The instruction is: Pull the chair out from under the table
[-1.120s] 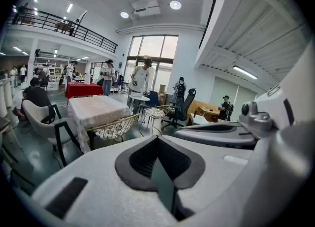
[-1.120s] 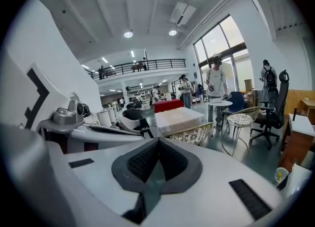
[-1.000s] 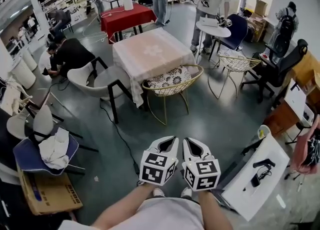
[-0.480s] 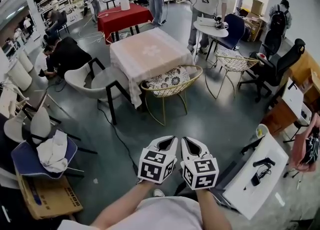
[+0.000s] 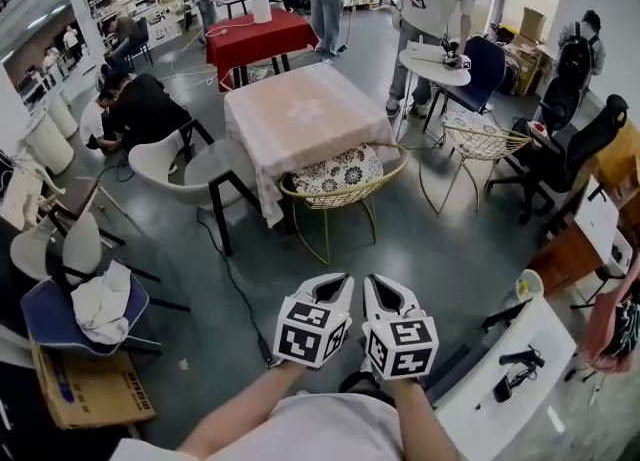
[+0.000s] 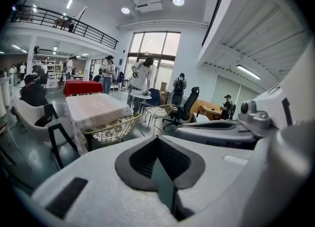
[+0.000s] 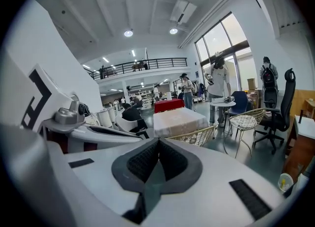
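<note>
Both jaws together, left gripper (image 5: 341, 280) and right gripper (image 5: 377, 282); floor cable (image 5: 230, 269) near wire chair (image 5: 340, 187)

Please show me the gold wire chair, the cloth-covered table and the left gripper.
gold wire chair (image 5: 342, 193): head view, backrest mesh.
cloth-covered table (image 5: 300, 114): head view, bare cloth top.
left gripper (image 5: 342, 281): head view, at its closed fingertips.

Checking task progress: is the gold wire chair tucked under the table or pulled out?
Tucked in: the wire chair sits pushed against the table, cushion at the hanging cloth.
</note>
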Demonstrator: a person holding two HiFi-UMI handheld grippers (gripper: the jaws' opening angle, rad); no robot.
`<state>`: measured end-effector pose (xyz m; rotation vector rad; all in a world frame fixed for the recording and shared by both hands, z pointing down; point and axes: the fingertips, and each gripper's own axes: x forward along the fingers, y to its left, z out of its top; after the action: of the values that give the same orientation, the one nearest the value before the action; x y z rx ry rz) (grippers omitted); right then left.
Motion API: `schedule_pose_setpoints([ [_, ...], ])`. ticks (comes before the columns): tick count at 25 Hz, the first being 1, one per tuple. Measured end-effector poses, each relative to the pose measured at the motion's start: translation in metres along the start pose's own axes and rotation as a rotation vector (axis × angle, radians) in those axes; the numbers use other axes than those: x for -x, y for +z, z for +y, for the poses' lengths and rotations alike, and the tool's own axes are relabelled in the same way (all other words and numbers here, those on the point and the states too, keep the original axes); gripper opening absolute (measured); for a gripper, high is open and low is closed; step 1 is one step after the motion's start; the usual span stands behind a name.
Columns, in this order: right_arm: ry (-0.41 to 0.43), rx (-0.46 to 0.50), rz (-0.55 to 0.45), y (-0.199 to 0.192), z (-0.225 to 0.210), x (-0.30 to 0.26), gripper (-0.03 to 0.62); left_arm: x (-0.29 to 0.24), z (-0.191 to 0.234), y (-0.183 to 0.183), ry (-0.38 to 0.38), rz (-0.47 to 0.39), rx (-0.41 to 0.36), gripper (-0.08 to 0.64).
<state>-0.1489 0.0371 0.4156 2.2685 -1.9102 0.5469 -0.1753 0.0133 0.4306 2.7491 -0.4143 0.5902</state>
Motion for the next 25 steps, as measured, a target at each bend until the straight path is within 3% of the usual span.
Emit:
schedule_pose_setpoints([
  [16,0.075,-0.015,0.042,0.017,-0.137,-0.046,0.003,-0.134,-0.020,0.043,0.081,0.036,0.033,0.003],
  [25,0.099,-0.038,0.060,0.019,-0.187,-0.062,0.003,-0.177,-0.027,0.055,0.113,0.051,0.040,0.003],
])
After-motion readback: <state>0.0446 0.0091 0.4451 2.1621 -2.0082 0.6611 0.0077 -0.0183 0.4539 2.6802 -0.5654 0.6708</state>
